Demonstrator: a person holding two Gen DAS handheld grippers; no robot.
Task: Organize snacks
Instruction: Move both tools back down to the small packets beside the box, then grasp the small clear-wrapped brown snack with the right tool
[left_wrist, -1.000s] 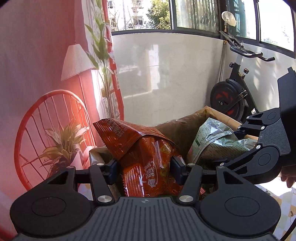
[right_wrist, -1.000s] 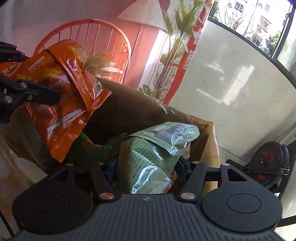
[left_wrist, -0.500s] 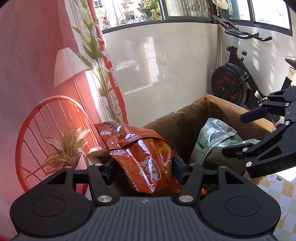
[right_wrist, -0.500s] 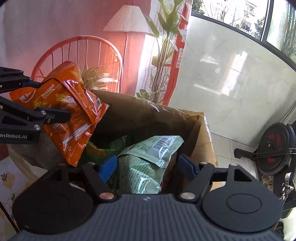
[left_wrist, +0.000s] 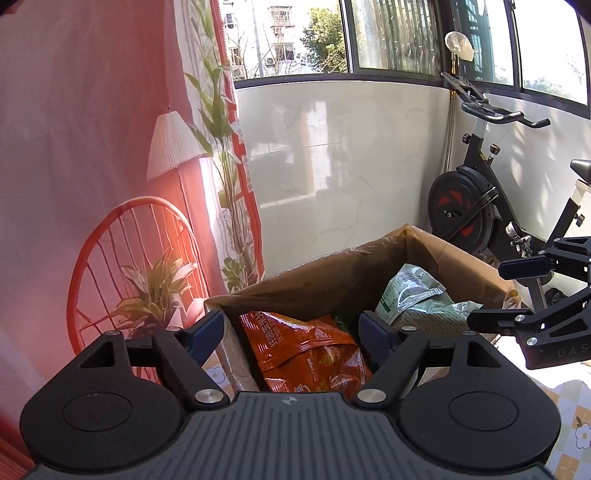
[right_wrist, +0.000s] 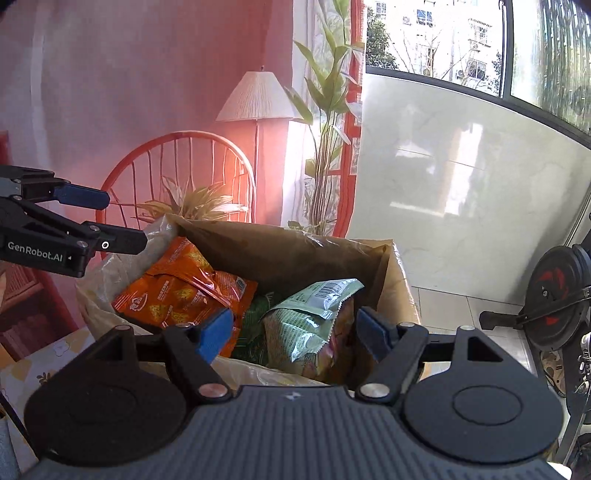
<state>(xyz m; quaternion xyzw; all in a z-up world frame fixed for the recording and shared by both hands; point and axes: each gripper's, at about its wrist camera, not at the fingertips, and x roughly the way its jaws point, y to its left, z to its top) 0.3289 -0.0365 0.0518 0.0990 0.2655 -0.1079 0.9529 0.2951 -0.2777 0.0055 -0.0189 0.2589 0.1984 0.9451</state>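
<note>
Table (right_wrist: 55, 354): pale cloth with flower print. On it: one open cardboard box (right_wrist: 400, 291), standing upright, plastic-lined, holding snack packets.

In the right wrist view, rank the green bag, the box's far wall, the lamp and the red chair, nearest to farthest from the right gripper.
1. Green bag, between the open jaws of the right gripper.
2. Box's far wall, behind the bag.
3. Red chair and lamp, upper left: too close to call.

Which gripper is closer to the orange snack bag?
Left. The left gripper hangs just above the orange snack bag with jaws open around it, not touching. The right gripper is farther over, open above the green snack bag in the box.
</note>
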